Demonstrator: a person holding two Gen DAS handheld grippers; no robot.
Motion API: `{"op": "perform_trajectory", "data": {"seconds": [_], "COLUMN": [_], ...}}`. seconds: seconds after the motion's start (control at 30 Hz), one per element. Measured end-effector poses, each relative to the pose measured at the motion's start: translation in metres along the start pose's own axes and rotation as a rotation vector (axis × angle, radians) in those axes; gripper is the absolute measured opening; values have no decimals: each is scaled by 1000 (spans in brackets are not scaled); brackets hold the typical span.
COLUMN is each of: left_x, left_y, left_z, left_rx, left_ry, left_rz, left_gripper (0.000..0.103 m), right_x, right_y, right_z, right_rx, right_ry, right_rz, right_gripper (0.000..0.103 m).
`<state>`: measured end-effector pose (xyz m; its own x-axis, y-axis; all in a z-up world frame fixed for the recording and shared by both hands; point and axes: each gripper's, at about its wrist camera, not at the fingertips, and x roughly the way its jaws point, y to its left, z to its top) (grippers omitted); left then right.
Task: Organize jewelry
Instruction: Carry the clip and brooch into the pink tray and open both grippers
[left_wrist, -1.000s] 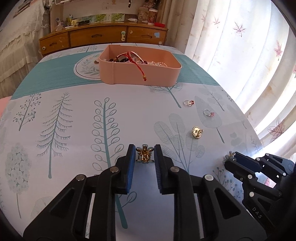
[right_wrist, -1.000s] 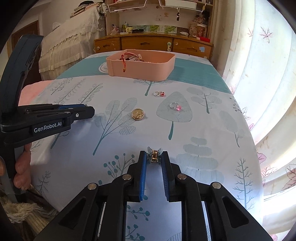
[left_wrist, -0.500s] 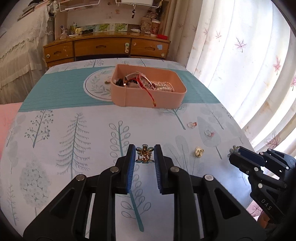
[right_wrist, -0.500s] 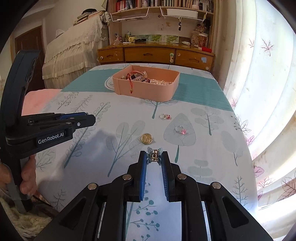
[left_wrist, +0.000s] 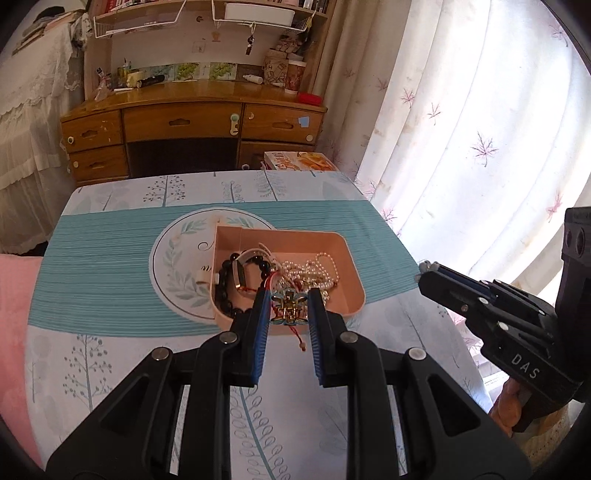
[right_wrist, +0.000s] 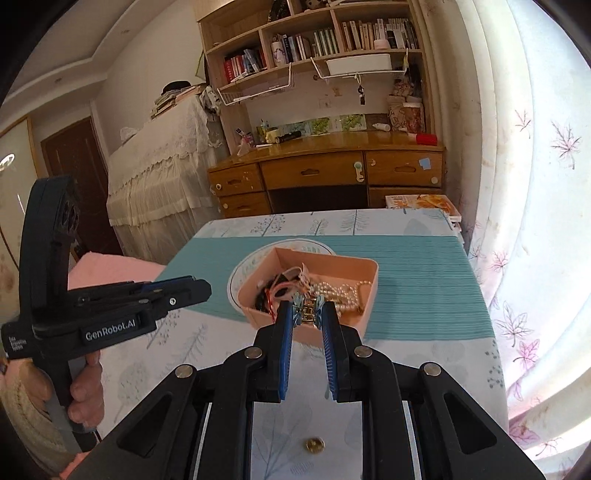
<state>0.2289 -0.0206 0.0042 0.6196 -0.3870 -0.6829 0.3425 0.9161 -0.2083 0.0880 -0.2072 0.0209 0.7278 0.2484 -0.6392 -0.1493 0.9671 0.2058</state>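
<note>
Both grippers clamp small butterfly clips—left gripper a gold one, right gripper a blue one—poised near the pink tray's front edge, already holding pearls and bead bracelet; gold brooch remains on the tablecloth, path unobstructed.

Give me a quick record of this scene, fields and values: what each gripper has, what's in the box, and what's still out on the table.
left gripper: shut on a gold and blue brooch
right gripper: shut on a small blue clip
pink box: holds pearl strands, dark bead bracelet, red cord
still on tablecloth: gold round piece
position: both pieces held near the box
</note>
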Motion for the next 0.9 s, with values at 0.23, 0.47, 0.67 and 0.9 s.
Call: {"op": "perform_trajectory", "data": {"seconds": [0.23, 0.47, 0.67, 0.9], "left_x": [71, 130, 161, 144], "left_y": [-3, -3, 5, 19], "left_z": [47, 69, 69, 59], "left_rx": [-13, -48, -39, -73], "left_ry": [112, 182, 247, 224], "left_rz": [-10, 3, 44, 50], "left_gripper": [18, 18, 26, 47], "right_x": [78, 167, 202, 188], "right_y": [-42, -70, -72, -83], "right_z": [69, 93, 81, 71], "right_rx": [158, 256, 217, 252], "right_ry": [92, 221, 271, 243], "right_rz": [36, -9, -99, -107], "right_gripper": [16, 16, 20, 25]}}
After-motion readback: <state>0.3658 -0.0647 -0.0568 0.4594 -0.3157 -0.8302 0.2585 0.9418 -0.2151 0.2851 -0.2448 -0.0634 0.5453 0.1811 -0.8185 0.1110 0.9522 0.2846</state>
